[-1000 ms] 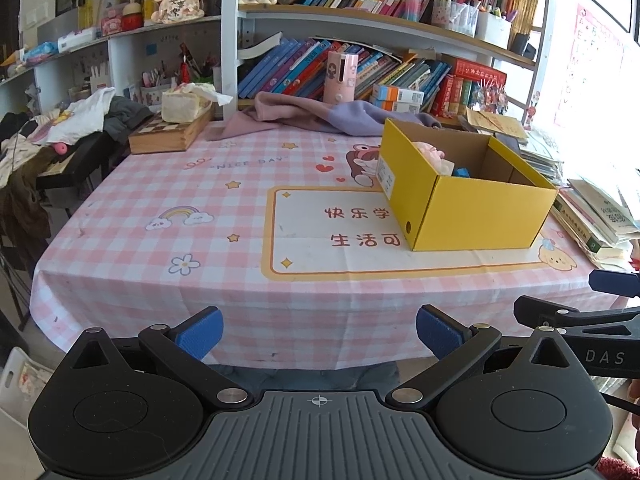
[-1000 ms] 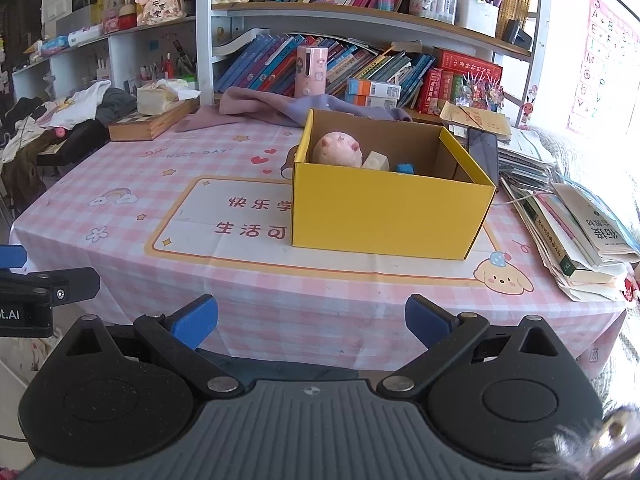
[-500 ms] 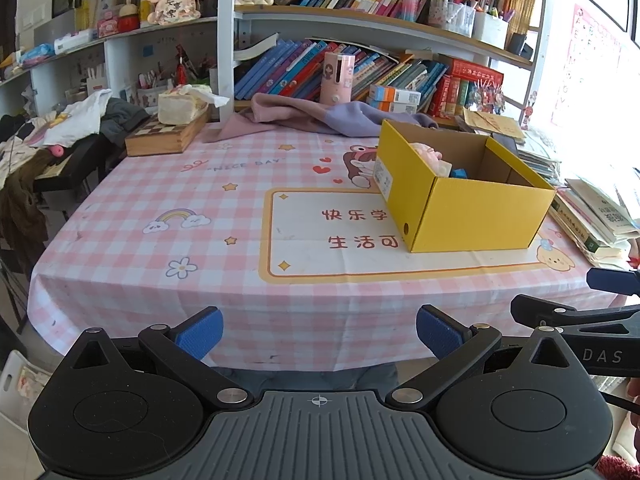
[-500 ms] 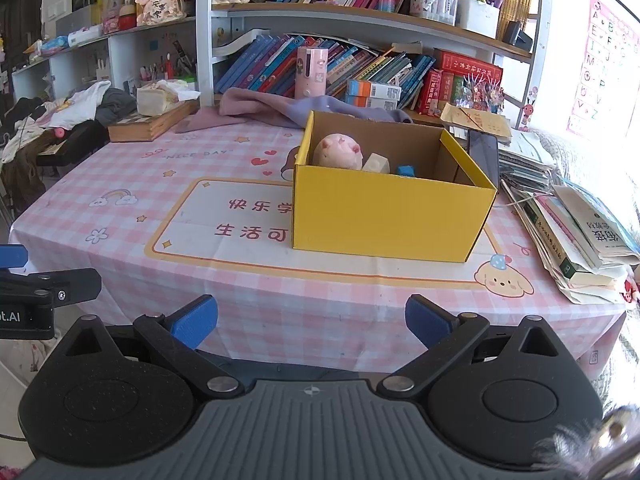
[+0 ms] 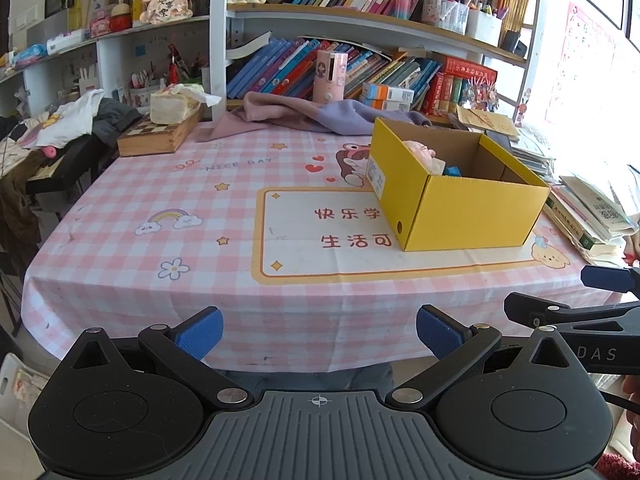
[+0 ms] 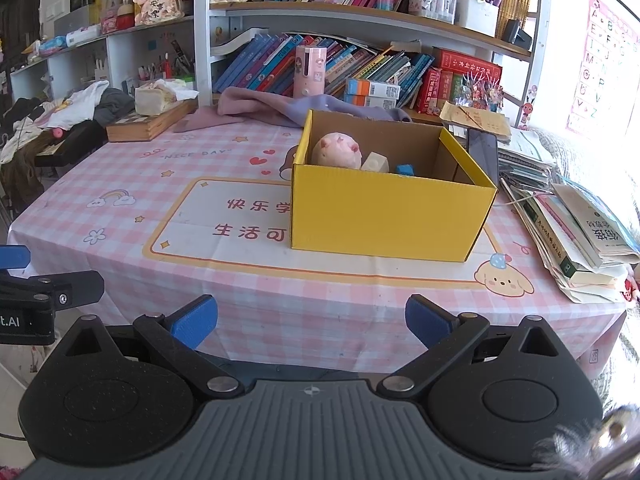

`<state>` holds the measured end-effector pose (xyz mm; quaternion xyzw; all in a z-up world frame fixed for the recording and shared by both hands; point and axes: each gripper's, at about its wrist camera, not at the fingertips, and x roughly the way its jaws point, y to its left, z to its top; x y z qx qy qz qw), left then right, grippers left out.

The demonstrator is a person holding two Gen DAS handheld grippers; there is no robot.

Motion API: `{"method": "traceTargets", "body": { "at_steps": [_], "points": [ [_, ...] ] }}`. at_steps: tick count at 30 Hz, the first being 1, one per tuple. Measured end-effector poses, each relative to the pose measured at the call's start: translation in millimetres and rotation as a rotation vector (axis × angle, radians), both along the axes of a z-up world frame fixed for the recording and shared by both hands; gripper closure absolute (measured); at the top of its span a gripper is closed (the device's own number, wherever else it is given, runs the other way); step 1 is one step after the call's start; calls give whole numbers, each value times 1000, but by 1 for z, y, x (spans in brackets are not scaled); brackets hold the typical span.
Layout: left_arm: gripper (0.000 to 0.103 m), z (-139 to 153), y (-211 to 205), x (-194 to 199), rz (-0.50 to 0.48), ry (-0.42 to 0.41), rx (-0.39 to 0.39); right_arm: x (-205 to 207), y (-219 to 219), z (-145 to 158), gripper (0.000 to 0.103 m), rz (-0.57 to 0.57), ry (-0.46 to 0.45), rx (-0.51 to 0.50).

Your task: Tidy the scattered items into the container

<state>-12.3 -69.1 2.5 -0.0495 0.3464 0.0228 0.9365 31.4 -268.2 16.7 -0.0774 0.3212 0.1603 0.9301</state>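
A yellow cardboard box (image 5: 476, 208) (image 6: 384, 212) stands open on the pink checked tablecloth, right of centre. Inside it lie a pink pig toy (image 6: 337, 150), a cream block (image 6: 375, 162) and a blue block (image 6: 405, 169). In the left wrist view only the tops of the pig toy (image 5: 419, 149) and blue block (image 5: 452, 171) show over the rim. My left gripper (image 5: 319, 332) is open and empty, held off the table's near edge. My right gripper (image 6: 311, 319) is open and empty too, also before the near edge. Each gripper shows at the side of the other's view.
A stack of books and papers (image 6: 576, 232) sits right of the box. At the table's back lie a purple cloth (image 5: 304, 114), a wooden chessboard box (image 5: 158, 134) with a tissue pack on it, and full bookshelves (image 5: 360, 16). Clothes (image 5: 60, 124) pile up at the left.
Both grippers have drifted back slightly from the table, still open. The box and its contents have not moved.
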Motion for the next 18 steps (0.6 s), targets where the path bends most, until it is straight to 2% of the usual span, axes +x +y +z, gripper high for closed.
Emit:
{"method": "traceTargets", "body": {
  "at_steps": [18],
  "points": [
    [0, -4, 2, 4, -27, 4, -8, 8, -1, -11, 2, 1, 13, -11]
  ]
}}
